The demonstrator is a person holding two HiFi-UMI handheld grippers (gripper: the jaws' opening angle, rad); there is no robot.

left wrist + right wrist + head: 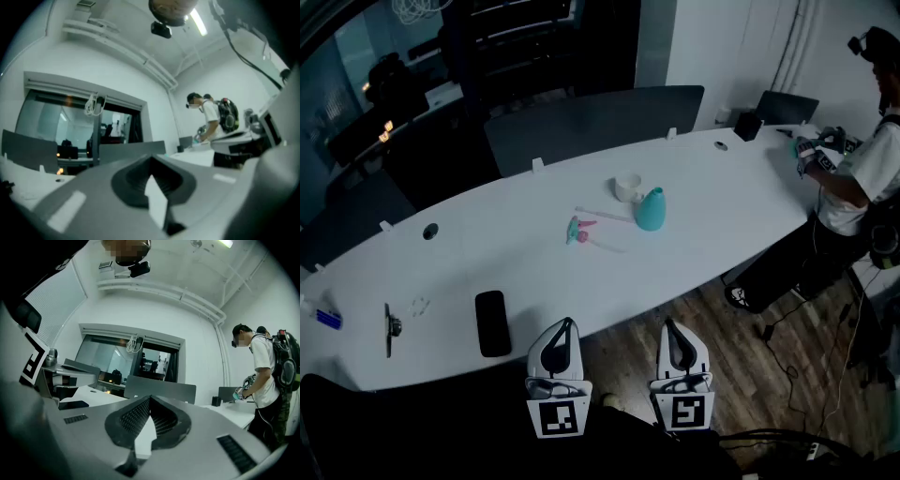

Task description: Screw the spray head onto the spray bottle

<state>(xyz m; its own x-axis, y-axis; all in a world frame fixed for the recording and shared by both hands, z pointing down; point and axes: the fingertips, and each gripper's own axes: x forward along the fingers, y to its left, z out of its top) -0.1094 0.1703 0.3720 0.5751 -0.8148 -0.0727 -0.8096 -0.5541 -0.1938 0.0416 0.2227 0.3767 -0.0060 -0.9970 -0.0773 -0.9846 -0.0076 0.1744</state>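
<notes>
**Coach:** While your left tongs (565, 326) and right tongs (669, 326) are both pinched together with nothing in them, no part of the job is in hand. They hang level off the near edge of the table (722, 220), well short of the spray bottle (651, 210).

**Operator:** Where's the other piece?

**Coach:** The spray head (578, 230) lies left of the spray bottle and a little nearer to you, apart from it. A white ring (628, 187) sits just behind the bottle on its left, so keep off that.

**Operator:** How do they lie?

**Coach:** The bottle stands on its base with its long axis upright and its narrow neck pointing up. The head is on its side, its length running roughly across the table. A thin pale tube seems to trail from it toward the bottle's near side. It's too small for you to tell which end is the nozzle.

**Operator:** So how do I go about it?

**Coach:** Open both tongs first. I'd pin the bottle low on its wide body, since that cone will likely slip out of a high grip. Take the head by its collar and turn it tube-down. Thread the tube into the neck and seat the collar square before you twist.
</notes>
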